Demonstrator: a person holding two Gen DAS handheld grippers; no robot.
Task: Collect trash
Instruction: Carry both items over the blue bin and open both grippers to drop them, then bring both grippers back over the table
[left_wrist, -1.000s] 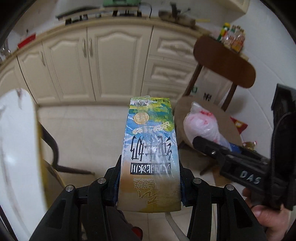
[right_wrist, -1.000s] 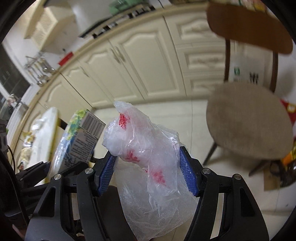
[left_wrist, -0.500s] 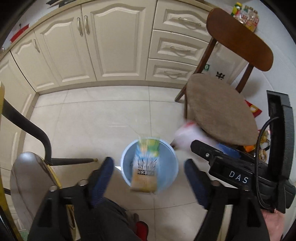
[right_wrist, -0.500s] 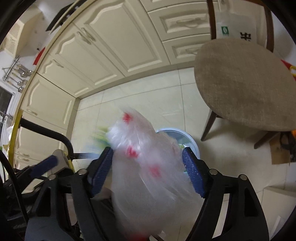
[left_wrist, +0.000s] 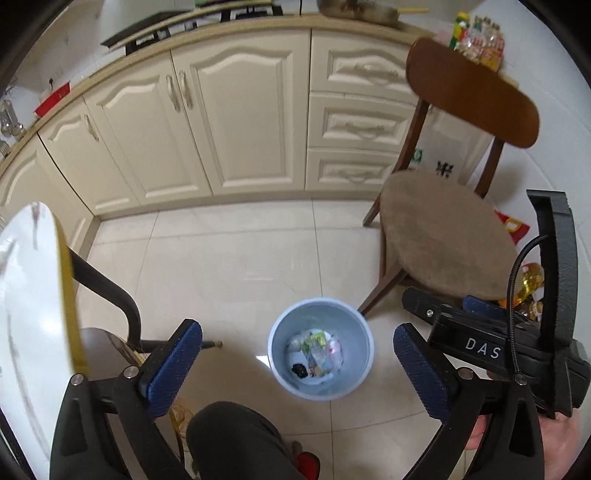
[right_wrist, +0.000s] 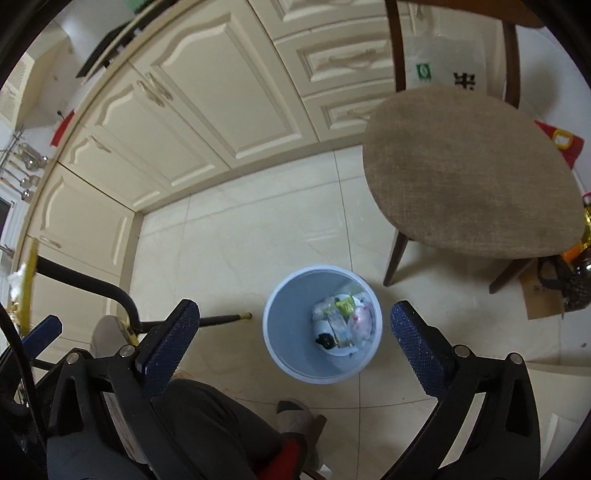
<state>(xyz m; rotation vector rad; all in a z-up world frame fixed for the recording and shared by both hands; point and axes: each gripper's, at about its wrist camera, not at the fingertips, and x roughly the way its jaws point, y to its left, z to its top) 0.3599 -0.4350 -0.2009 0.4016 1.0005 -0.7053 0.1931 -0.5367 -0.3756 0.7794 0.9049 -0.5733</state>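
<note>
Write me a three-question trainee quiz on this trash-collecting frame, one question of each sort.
1. True or false: the left claw is shut on a carton.
2. Multiple choice: the blue bin stands on the floor A) on the chair seat, B) beside a leg of the wooden chair, C) inside a cabinet.
3. Fill in: the carton and plastic bag now lie ____ the bin.

Key
1. False; both the left and the right claw are open and empty above the bin.
2. B.
3. Inside, at the bottom with other scraps.
</note>
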